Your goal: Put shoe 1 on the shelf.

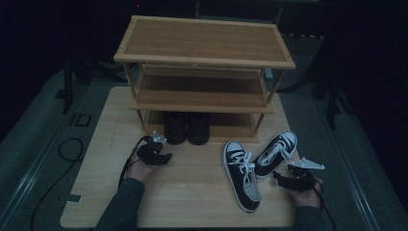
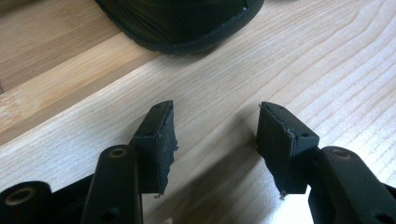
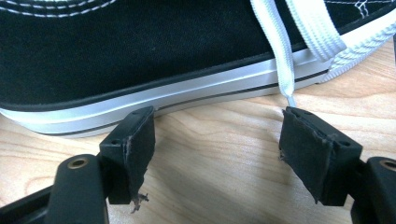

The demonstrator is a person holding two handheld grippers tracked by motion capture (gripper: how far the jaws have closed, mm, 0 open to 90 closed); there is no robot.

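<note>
A pair of black shoes stands on the bottom shelf of a wooden shoe rack. Just in front of them my left gripper is low over the table, open, nothing between its jaws; a black shoe's toe lies ahead of it. Two black-and-white sneakers lie on the table at the right: one pointing toward me, the other angled to the back right. My right gripper is open beside them, its jaws facing a sneaker's side without touching it.
The rack's top and middle shelves are bare. The rack's bottom board edges the light wooden table. A white lace hangs off the sneaker near the right jaw. Black cables trail on the dark floor at the left.
</note>
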